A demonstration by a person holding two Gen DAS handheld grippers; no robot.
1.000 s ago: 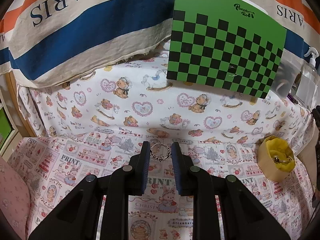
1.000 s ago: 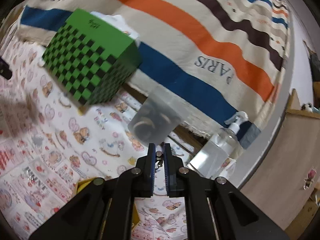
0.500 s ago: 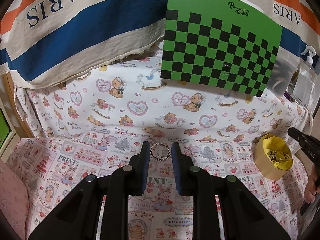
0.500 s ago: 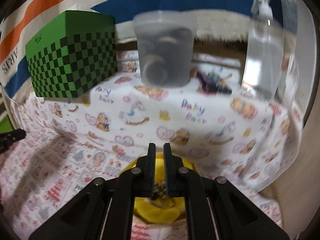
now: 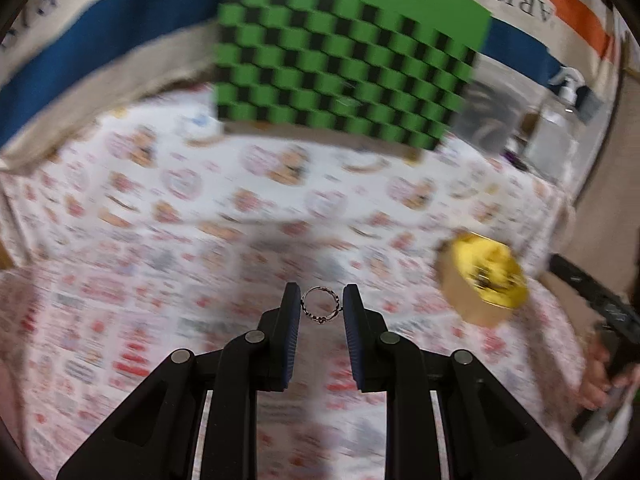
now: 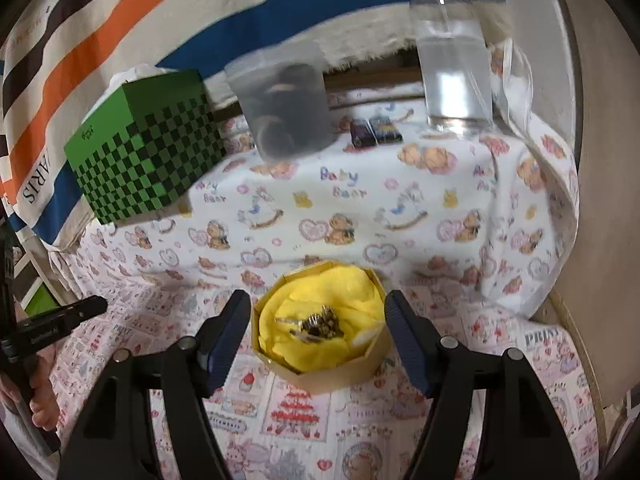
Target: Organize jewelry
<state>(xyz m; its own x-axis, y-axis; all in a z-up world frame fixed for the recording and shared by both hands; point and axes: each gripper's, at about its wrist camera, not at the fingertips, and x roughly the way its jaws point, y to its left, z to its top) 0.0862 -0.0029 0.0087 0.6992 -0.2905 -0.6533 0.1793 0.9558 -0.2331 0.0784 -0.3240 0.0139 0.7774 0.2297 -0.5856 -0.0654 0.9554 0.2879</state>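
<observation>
The ring (image 5: 321, 305) is a thin metal hoop with a twisted, beaded-looking band, held upright between the blue pads of the left gripper (image 5: 321, 300), which is clamped on it across its width, one pad on each side of the hoop, above the printed cloth (image 5: 248, 208). It is likely very light and stiff, so weight is no concern; the risk is its hard, rounded, narrow edge, which gives the pads little to bear on and could let it twist or pop out if the squeeze loosens or the hand jerks. The present hold, across the hoop near the pad tips, seems the sensible one, since it leaves the ring free to drop cleanly when the pads part. To the right of it sits the box (image 5: 480, 284), a small cardboard tub lined with crumpled yellow paper. In the right wrist view the same box (image 6: 320, 376) lies between the fingers of the right gripper (image 6: 316, 328), whose jaws are opening and stand clear of its walls, pressing on nothing. A small heap of dark and gold jewelry (image 6: 318, 324) rests on the yellow paper inside; the pieces look tiny, tangled and easily snagged. Farther back stand a green checkered cube (image 6: 148, 156), a cloudy tub (image 6: 284, 108) and a clear pump bottle (image 6: 454, 60).
</observation>
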